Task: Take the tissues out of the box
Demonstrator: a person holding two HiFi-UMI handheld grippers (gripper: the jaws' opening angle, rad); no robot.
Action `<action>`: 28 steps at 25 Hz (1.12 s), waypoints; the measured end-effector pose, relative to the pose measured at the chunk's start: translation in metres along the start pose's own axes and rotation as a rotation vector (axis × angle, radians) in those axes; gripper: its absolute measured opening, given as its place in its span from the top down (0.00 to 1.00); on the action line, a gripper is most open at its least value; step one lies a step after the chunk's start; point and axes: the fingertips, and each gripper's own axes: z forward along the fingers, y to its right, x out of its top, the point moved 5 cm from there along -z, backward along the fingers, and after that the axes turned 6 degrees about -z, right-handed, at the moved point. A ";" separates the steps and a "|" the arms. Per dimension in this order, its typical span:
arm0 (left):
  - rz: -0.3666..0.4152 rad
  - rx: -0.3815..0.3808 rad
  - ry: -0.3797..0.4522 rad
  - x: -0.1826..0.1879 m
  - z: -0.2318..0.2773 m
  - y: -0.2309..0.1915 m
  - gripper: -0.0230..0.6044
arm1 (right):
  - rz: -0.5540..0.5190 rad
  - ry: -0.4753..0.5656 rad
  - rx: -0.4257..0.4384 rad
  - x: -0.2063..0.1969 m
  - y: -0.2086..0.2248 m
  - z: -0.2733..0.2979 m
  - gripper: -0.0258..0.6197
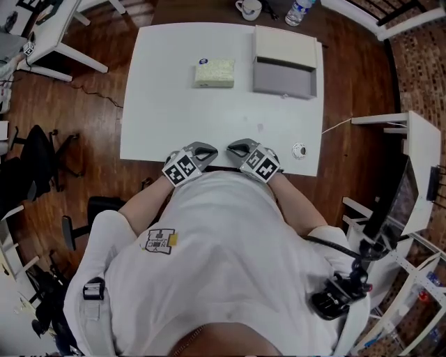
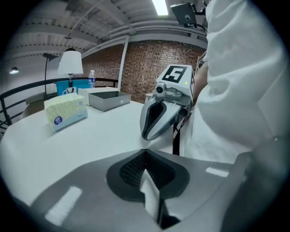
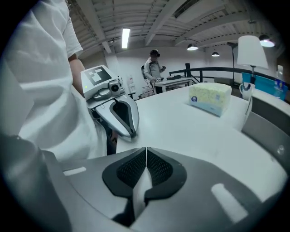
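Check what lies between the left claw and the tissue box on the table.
Nothing: only the bare white rectangular tabletop separates the shut left claw from the pale green rectangular tissue box, clearest in the head view.

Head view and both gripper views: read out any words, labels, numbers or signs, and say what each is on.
No text is readable.
Pale green tissue box: round blue logo on its end, too small to read.
Left gripper and right gripper: black-and-white square markers on their cubes, patterns, no letters.
Clear plastic water bottle: label blurred.
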 end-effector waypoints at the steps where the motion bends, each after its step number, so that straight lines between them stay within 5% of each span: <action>1: 0.004 0.002 -0.002 0.001 -0.001 -0.003 0.96 | -0.007 0.002 -0.008 0.001 0.002 0.000 0.96; 28: -0.004 0.010 0.025 0.009 -0.004 -0.017 0.96 | -0.034 -0.051 -0.044 0.010 0.005 0.000 0.96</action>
